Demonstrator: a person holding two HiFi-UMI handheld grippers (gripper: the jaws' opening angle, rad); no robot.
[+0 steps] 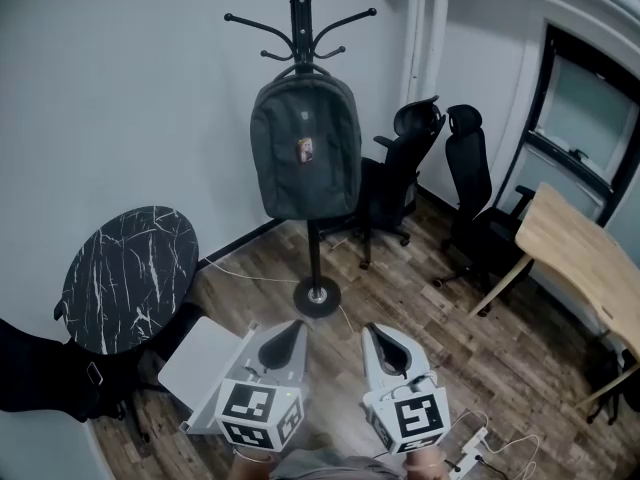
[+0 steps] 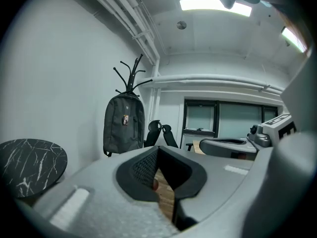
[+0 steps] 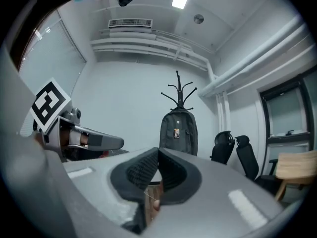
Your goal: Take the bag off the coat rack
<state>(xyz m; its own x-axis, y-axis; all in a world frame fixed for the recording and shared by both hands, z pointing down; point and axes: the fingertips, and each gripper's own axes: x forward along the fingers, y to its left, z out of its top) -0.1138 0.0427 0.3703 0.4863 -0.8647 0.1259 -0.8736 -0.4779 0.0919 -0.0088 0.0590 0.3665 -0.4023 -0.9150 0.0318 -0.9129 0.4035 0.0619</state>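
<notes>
So the bag (image 1: pixel 305 148) is hanging on the coat rack (image 1: pixel 299 13), hooked up top by its carry loop, front side facing out and its bottom well clear of the floor. It's a dark grey fabric backpack, boxy with rounded shoulders, with a small coloured patch on the front. The rack is thin black metal: straight pole, curved hooks at the top, and a round disc base (image 1: pixel 317 296) sitting on the wood-plank floor (image 1: pixel 420 318)

Both grippers are low in the head view, side by side, pointed toward the rack and well short of it. The left gripper (image 1: pixel 292 328) is closed with nothing in it, its ribbed black pads pressed together. The right gripper (image 1: pixel 374 330) is the same deal, clamped shut and empty

Stuff around: a round black marble-look table (image 1: pixel 130 268) with white veins sits left of the rack, with a flat white board (image 1: pixel 205 358) low beside it. Two black office chairs (image 1: pixel 400 173) are just right of the rack, and a pale wooden desk (image 1: pixel 575 248) is further right. A thin white cable (image 1: pixel 245 273) runs across the floor near the base. Only floor lies between the grippers and the rack
</notes>
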